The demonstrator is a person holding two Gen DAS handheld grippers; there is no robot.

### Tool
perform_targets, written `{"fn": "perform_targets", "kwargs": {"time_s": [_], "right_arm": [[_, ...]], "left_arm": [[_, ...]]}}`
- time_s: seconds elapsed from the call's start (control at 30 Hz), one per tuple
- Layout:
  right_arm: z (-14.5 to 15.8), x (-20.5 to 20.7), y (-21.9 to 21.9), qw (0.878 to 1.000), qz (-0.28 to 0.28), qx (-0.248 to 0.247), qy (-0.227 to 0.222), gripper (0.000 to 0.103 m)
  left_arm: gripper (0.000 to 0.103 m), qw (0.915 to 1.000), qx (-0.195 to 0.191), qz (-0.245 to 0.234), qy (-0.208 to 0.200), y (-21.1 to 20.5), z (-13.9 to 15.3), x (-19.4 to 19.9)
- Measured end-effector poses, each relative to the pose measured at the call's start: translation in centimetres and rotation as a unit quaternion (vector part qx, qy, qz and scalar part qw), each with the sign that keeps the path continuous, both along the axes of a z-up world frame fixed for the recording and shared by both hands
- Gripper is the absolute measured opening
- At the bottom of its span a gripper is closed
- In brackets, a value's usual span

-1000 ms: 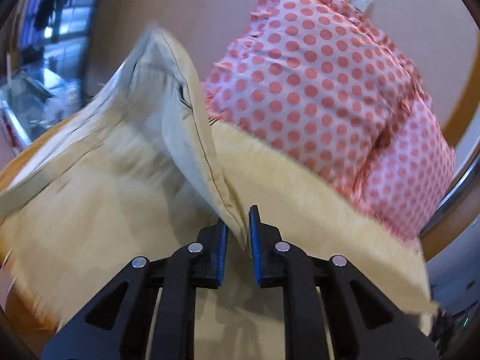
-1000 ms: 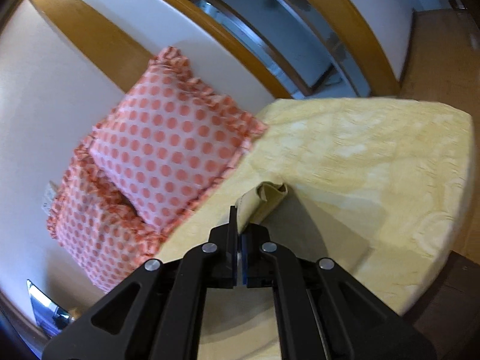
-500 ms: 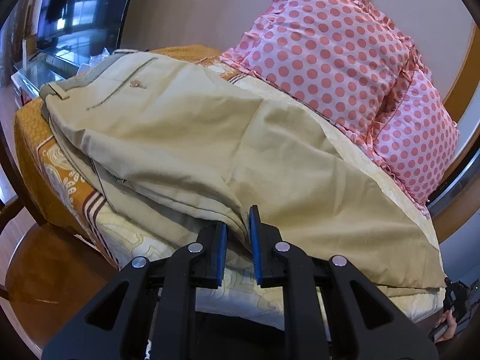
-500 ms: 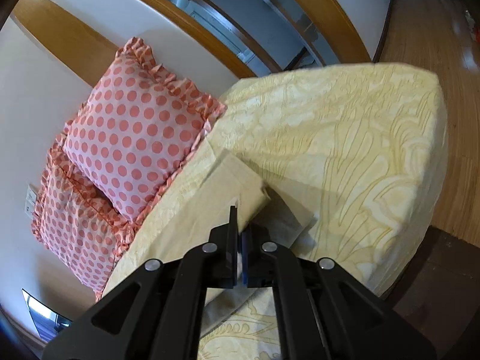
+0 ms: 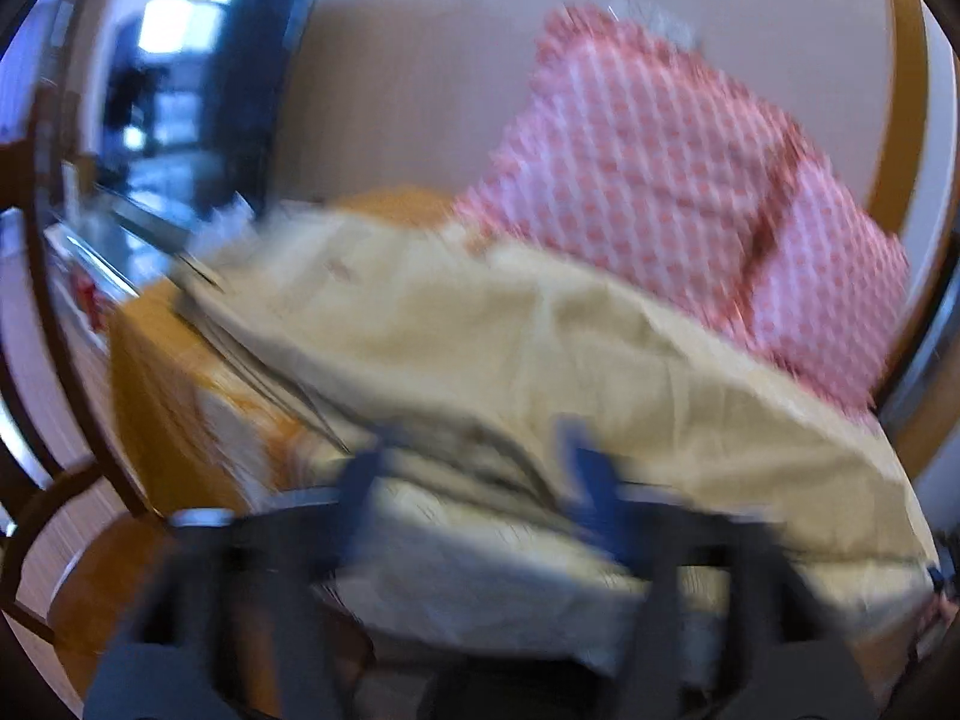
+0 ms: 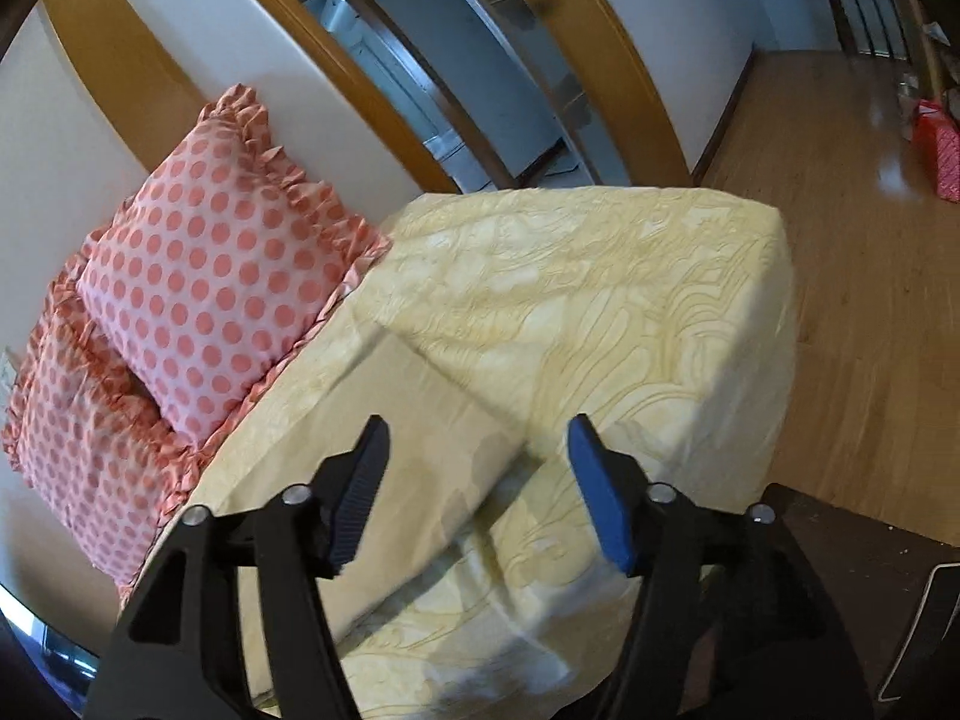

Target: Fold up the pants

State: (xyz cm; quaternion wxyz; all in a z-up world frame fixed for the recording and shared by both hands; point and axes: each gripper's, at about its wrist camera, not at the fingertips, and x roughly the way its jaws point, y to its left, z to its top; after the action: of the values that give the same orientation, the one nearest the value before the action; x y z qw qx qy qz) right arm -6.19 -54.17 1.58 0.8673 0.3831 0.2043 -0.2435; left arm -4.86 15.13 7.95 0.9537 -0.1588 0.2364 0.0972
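The beige pants point(image 5: 540, 360) lie spread across the bed, waist at the far left, legs running right. The left wrist view is motion-blurred. My left gripper point(image 5: 474, 468) is open, its fingers wide apart over the pants' near edge, holding nothing. In the right wrist view the leg end of the pants point(image 6: 408, 450) lies flat on the yellow bedspread point(image 6: 600, 300). My right gripper point(image 6: 474, 480) is open just above that leg end, empty.
Two pink polka-dot pillows point(image 6: 198, 282) lean against the wall at the head of the bed; they also show in the left wrist view point(image 5: 690, 192). A wooden floor point(image 6: 870, 240) lies beyond the bed's corner. A wooden chair point(image 5: 78, 540) stands at the left.
Both grippers opened and let go of the pants, which now lie flat on the bed. The left gripper is moving fast, blurring its view.
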Motion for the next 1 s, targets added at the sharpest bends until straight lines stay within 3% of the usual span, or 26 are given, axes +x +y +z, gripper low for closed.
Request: {"fn": "perform_targets", "kwargs": {"time_s": [0.07,0.2,0.4,0.43,0.47,0.5,0.6,0.7,0.8,0.9,1.0], "right_arm": [[-0.7,0.7,0.1,1.0,0.011,0.01,0.003,0.036],[-1.0,1.8,1.6,1.0,0.017,-0.018,0.003,0.032],[-1.0,3.1,2.8,0.998,0.026,-0.062,0.005,0.032],[-1.0,3.5,3.2,0.996,0.038,-0.075,0.007,0.026],[-1.1,4.1,3.6,0.995,0.052,-0.087,0.017,0.01],[-1.1,4.6,3.9,0.993,0.057,-0.099,0.027,0.009],[0.7,4.9,4.9,0.994,0.065,-0.092,-0.01,0.006],[4.5,6.5,8.9,0.983,0.124,-0.117,-0.061,0.005],[8.0,9.1,15.9,0.955,0.241,-0.122,-0.119,0.005],[9.0,12.1,25.0,0.906,0.382,-0.115,-0.141,0.006],[6.1,14.8,34.4,0.844,0.52,-0.093,-0.095,0.005]], "left_arm": [[0.088,0.9992,0.023,0.023,-0.024,0.5,0.8,0.1],[0.088,0.9994,0.028,0.017,-0.004,1.7,0.3,3.0],[0.088,0.9982,0.026,0.025,0.047,3.0,-3.1,5.7],[0.088,0.998,0.022,0.025,0.054,3.3,-3.7,5.6],[0.088,0.9974,0.011,0.022,0.068,3.5,-4.7,5.9],[0.089,0.9973,0.008,0.021,0.07,3.6,-5.2,5.9],[0.09,0.9971,0.036,0.021,0.064,3.1,-5.6,5.6],[0.091,0.9978,0.03,0.017,0.058,3.4,-5.7,5.4],[0.092,0.9978,0.032,0.018,0.056,3.3,-5.7,5.4],[0.092,0.9977,0.031,0.02,0.056,3.2,-5.5,5.5],[0.092,0.9985,-0.018,0.019,0.049,4.1,-5.0,4.7]]}}
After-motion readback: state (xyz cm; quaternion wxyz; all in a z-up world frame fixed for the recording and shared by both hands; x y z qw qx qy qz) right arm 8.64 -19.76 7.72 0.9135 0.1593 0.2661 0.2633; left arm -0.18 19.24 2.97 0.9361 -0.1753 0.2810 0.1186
